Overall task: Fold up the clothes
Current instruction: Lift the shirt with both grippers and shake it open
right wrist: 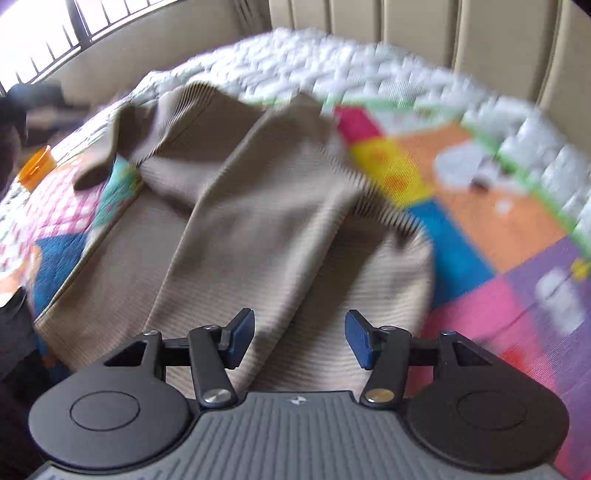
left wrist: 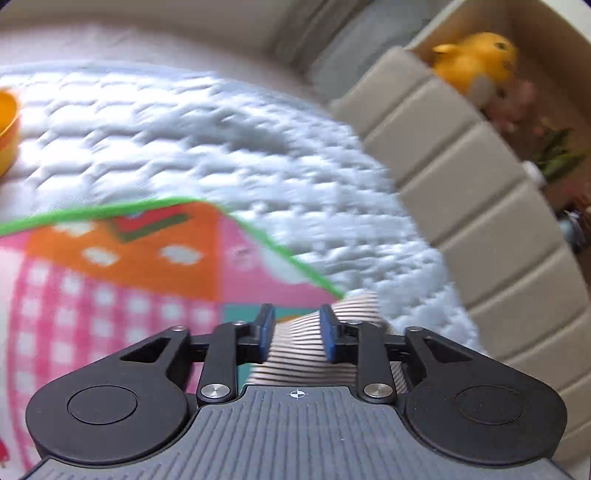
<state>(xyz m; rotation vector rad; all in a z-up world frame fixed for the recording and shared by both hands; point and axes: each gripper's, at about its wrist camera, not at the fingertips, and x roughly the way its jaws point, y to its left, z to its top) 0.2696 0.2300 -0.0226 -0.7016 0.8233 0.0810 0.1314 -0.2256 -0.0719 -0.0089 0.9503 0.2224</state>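
Left gripper [left wrist: 297,332] has ribbed beige cloth [left wrist: 295,350] between its parted jaws; whether it grips is unclear. Right gripper [right wrist: 300,339] hangs open above the beige ribbed garment [right wrist: 240,221], centre frame.

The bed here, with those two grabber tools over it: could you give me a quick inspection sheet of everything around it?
Surface: white quilted mattress with a colourful patchwork play mat spread on it.
Job's things: beige ribbed garment lying on the mat, partly folded over itself and creased.
Clutter: orange plastic cup near the mattress edge.
Grippers: left gripper has ribbed fabric between its blue pads; whether they press on it cannot be told. Right gripper is open above the garment, holding nothing.
Cables: nothing seen.
Surroundings: padded beige headboard; yellow plush toy on a shelf behind it; barred window.
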